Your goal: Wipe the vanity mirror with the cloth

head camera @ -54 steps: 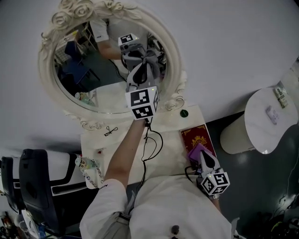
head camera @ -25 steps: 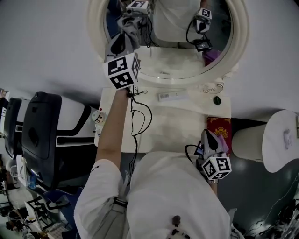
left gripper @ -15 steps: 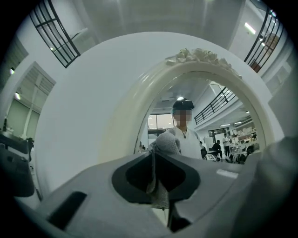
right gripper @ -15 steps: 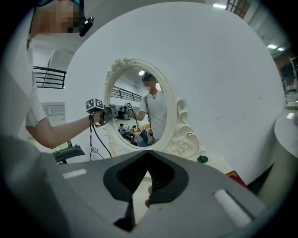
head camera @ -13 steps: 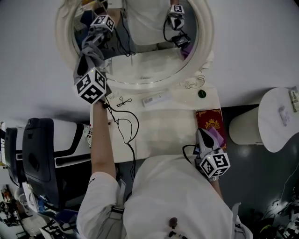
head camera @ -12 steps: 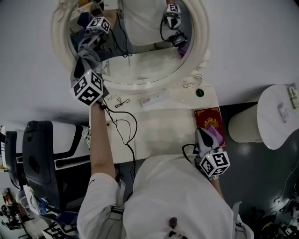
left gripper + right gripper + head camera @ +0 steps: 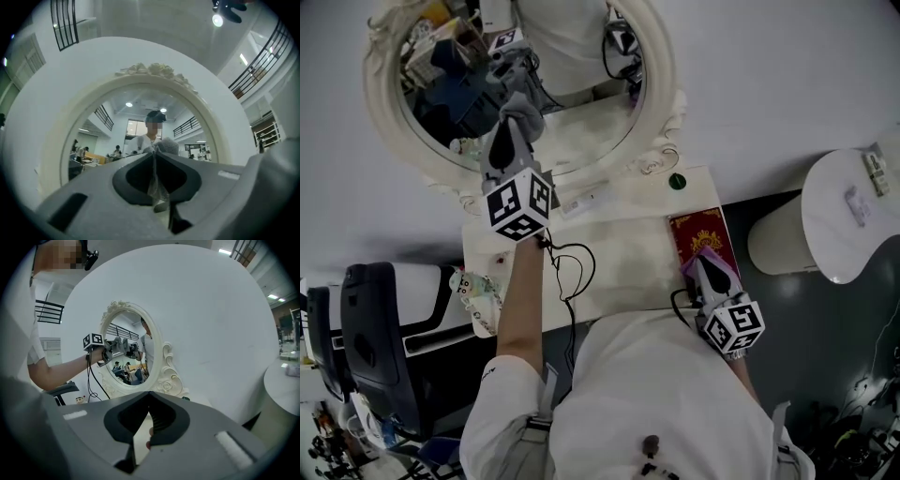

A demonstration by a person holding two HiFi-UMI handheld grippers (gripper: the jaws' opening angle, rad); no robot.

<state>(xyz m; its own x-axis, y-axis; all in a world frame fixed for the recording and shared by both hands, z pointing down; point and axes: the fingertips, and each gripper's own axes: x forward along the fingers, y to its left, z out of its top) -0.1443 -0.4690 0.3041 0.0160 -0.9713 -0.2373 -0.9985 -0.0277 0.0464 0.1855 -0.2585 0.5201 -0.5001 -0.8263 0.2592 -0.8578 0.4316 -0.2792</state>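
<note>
dressing table; left gripper pinches cloth

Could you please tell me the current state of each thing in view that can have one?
left gripper: shut on the cloth, held up at the mirror.
right gripper: shut, nothing between its jaws, low by the table's near edge.
cloth: pinched and bunched at the jaw tips, at the lower glass.
vanity mirror: upright against the wall.
red book: closed, lying flat on the table.
</note>
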